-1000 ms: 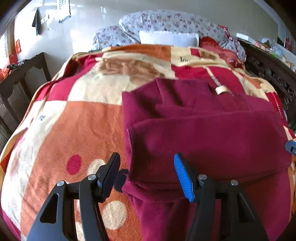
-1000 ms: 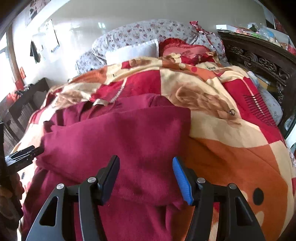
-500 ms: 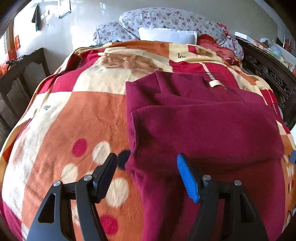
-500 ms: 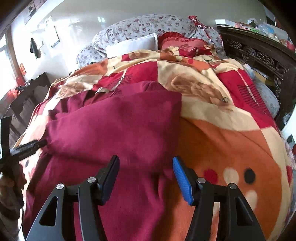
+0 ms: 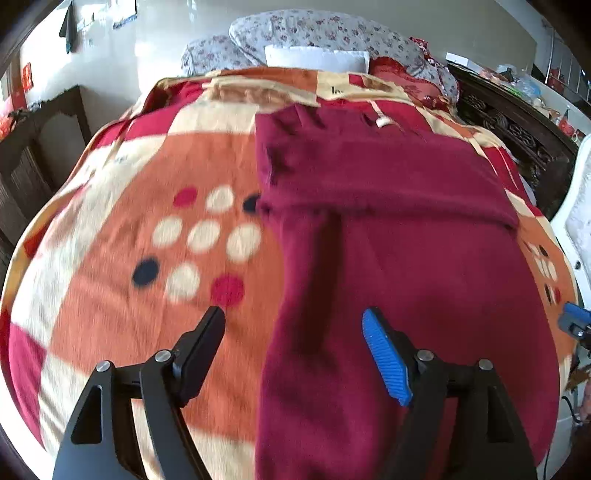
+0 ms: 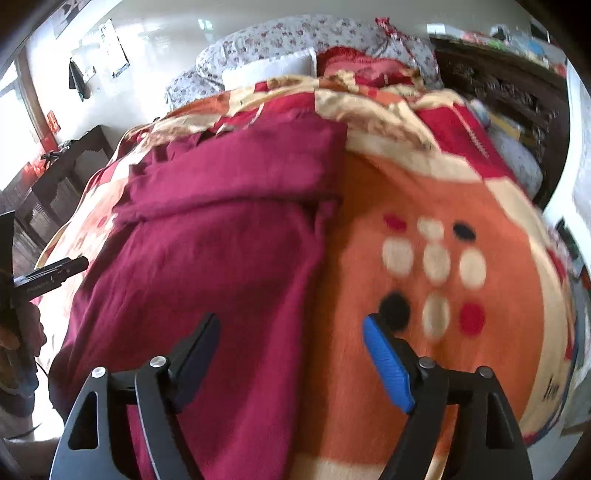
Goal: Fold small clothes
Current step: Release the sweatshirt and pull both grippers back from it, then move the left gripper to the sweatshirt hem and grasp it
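Both grippers have pulled back toward the foot of the bed since a second ago: much more of the lower garment and the dotted blanket patch is in view now. The maroon garment lies flat on the patterned blanket on the bed, upper part folded down into a thick band across its middle, with the fold edge running side to side; lower part still spread toward the camera. A small cream tag sits near its far edge. Fabric looks fleecy, with a few creases and a dark lengthwise fold shadow on its left side. Left gripper: fingers wide apart, holding nothing, hovering over the garment's left edge; black finger above blanket, blue pad above maroon cloth. Right gripper: fingers also wide apart, empty, straddling the garment's right edge; black finger over cloth, blue pad over orange blanket. Both views show motion blur. Floral pillows at the head of the bed.
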`<state>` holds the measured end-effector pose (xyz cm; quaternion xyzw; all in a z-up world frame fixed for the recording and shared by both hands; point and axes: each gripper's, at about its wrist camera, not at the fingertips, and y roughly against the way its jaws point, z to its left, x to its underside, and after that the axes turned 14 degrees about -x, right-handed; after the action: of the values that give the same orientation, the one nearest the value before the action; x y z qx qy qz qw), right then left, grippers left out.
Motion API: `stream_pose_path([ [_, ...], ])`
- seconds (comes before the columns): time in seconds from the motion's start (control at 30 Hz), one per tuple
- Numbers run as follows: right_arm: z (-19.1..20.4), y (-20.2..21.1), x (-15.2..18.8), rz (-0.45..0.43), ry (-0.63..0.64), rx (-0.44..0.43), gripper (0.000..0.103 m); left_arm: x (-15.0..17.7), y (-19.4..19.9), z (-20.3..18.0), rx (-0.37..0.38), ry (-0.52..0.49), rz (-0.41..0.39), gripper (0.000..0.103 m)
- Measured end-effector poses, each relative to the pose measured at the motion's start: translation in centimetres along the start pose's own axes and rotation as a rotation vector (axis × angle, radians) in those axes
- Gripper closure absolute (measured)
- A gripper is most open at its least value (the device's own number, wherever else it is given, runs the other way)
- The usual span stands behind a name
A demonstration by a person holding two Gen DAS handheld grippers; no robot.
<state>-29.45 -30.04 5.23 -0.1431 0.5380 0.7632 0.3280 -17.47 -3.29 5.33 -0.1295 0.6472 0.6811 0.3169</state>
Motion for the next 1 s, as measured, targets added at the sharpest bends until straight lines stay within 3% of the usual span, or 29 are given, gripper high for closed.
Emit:
stream_pose_path([
  [0.17, 0.1, 0.5, 3.5, 0.028, -0.023, -0.021, 0.019, 3.3, 0.9, 1.4, 0.004, -0.003, 0.033, 0.026],
  [0.43, 0.3, 3.0, 7.8, 0.036, -0.083, -0.152, 0.019, 7.9, 1.5, 3.4, 0.085, 0.047, 0.137, 0.026],
  [0.6, 0.7, 2.9, 9.5, 0.065, -0.116, -0.250, 0.019, 9.1, 2.2, 3.3, 0.127, 0.061, 0.156, 0.024],
  [0.8, 1.7, 2.1, 11.0, 0.057, -0.105, -0.273, 0.018, 9.8, 2.5, 2.6, 0.107, 0.034, 0.150, 0.020],
  [0.9, 2.6, 1.9, 11.3, 0.056, -0.053, -0.225, 0.027, 10.2, 2.6, 2.7, 0.109, 0.038, 0.155, 0.017],
  [0.97, 3.4, 1.7, 11.7, 0.070, -0.012, -0.218, 0.043, 10.5, 2.8, 2.6, 0.105, 0.035, 0.155, 0.015],
  [1.0, 3.7, 1.7, 11.8, 0.069, -0.003, -0.226, 0.044, 10.7, 2.9, 2.6, 0.104, 0.033, 0.156, 0.015],
])
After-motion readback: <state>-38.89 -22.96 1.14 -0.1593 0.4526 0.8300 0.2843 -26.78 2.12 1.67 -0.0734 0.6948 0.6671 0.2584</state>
